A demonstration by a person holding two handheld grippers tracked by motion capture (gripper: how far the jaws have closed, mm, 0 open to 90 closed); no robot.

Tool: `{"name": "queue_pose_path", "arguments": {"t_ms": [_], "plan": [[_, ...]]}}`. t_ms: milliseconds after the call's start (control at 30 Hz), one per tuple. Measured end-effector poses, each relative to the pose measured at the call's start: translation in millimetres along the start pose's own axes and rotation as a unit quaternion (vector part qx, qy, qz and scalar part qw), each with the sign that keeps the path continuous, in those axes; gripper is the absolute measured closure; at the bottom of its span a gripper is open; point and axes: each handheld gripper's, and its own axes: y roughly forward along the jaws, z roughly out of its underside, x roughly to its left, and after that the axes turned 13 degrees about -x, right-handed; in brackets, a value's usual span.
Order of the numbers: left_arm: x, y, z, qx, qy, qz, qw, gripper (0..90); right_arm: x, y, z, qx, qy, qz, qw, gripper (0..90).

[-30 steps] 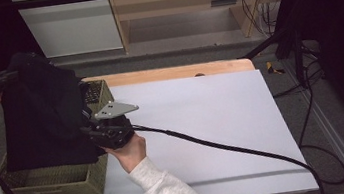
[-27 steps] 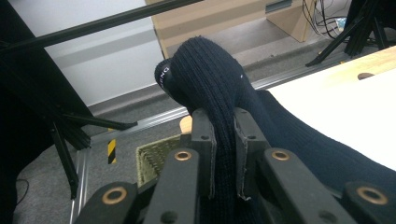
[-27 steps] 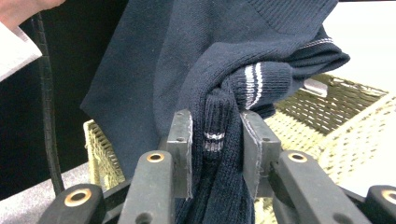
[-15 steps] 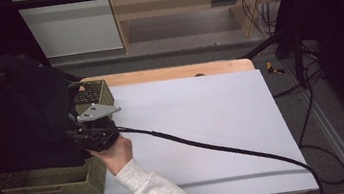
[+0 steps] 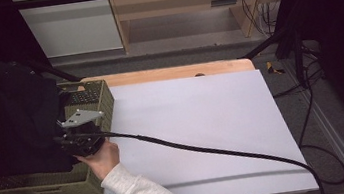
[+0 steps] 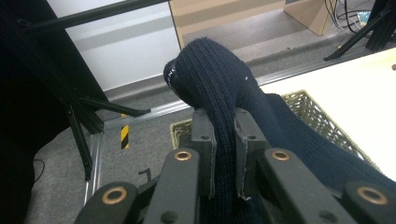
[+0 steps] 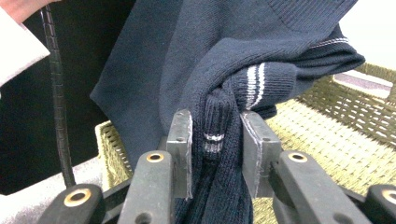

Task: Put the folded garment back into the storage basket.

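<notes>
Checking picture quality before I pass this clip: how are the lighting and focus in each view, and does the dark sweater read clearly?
High view: dim and soft; the sweater over the basket is a near-black mass without texture. Left gripper view: sharp, the knit ribs clear between the left gripper pads. Right gripper view: evenly lit, white stripes crisp at the right gripper, with slight softness at the bottom edge.

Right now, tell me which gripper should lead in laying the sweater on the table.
Right, probably. The right gripper is shut on the sweater at the basket edge beside the bare table. The left gripper, also shut on it, holds the far corner outside the table's left side.
</notes>
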Motion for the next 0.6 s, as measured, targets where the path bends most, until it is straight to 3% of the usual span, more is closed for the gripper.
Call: {"name": "queue_pose_path", "arguments": {"t_ms": [200, 600], "plan": [[-0.5, 11.6, 4.2, 0.002, 0.001, 0.008, 1.0, 80.9, -2.1, 4.4, 6.2, 0.006, 0.004, 0.005, 1.0, 67.6], [-17.1, 43.8, 9.8, 0.009, 0.01, 0.033, 0.9994, 80.9, -10.2, 3.0, 18.5, 0.018, 0.008, 0.025, 0.9995, 67.4]]}}
